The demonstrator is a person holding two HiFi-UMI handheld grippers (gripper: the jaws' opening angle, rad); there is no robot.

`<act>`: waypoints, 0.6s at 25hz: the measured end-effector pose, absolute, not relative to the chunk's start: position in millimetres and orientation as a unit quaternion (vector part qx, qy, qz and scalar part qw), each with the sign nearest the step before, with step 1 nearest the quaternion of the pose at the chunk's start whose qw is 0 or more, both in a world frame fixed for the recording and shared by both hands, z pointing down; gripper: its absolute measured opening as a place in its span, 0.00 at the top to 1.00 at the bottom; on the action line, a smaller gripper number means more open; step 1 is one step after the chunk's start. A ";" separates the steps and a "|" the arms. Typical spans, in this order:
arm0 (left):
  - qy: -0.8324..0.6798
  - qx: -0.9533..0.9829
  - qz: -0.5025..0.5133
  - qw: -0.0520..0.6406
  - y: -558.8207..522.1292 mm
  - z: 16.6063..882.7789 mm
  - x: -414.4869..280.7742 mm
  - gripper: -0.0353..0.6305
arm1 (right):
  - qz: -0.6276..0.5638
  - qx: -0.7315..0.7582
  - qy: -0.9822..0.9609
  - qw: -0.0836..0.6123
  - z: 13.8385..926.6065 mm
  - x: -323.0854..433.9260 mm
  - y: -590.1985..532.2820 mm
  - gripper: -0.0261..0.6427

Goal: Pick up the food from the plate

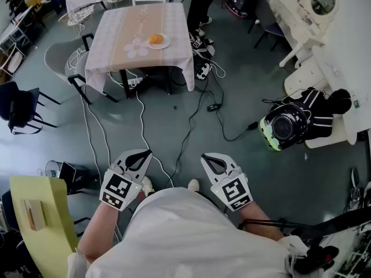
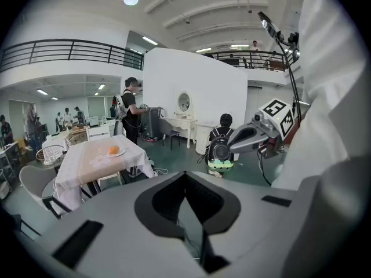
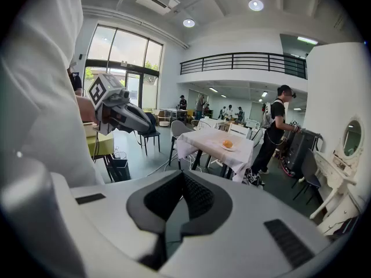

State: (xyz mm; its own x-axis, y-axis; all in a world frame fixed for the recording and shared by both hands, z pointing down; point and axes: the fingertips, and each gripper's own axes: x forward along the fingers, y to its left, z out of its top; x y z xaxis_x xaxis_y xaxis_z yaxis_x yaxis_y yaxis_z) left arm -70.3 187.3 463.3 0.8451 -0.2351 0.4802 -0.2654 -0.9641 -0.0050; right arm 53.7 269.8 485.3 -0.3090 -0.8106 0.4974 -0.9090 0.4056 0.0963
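Note:
An orange piece of food (image 1: 155, 39) lies on a small white plate (image 1: 165, 44) on a table with a pale checked cloth (image 1: 116, 33), far ahead across the floor. Both grippers are held close to my body, well short of the table. My left gripper (image 1: 141, 155) is shut and empty, and so is my right gripper (image 1: 210, 158). In the left gripper view its jaws (image 2: 185, 177) meet, with the food (image 2: 113, 150) far off at the left and the right gripper (image 2: 243, 139) beside it. The right gripper view shows closed jaws (image 3: 182, 176) and the food (image 3: 228, 144) on the distant table.
Cables (image 1: 191, 120) trail over the grey floor between me and the table. A black backpack with a green-rimmed helmet (image 1: 290, 123) sits at the right by white furniture (image 1: 324, 51). A yellow chair (image 1: 40, 213) stands at my left. A person (image 3: 277, 126) stands beside the table.

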 end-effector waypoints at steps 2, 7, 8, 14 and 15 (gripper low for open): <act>-0.138 0.961 0.238 0.040 194.1 460.8 -48.5 0.93 | 0.100 0.535 -0.804 0.241 487.9 76.0 276.8 0.94; -0.159 0.956 0.240 0.058 202.9 463.7 -11.9 0.93 | 0.108 0.532 -0.807 0.234 500.8 123.7 286.6 0.94; -0.163 0.954 0.242 0.060 202.8 464.1 -7.5 0.93 | 0.112 0.530 -0.807 0.234 504.1 130.0 286.6 0.94; -0.162 0.951 0.249 0.082 183.0 476.4 2.8 0.93 | 0.135 0.522 -0.809 0.235 519.9 144.1 262.5 0.94; -0.159 0.952 0.248 0.083 174.3 478.0 4.6 0.93 | 0.139 0.525 -0.807 0.234 521.0 146.0 252.9 0.94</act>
State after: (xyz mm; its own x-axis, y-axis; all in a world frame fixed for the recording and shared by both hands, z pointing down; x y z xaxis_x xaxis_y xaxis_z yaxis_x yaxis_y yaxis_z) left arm 4.6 174.3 478.0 0.8269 -0.2610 0.4981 -0.3434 -0.9358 0.0798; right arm 146.0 252.9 521.0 -0.3397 -0.7812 0.5237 -0.9114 0.4109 0.0218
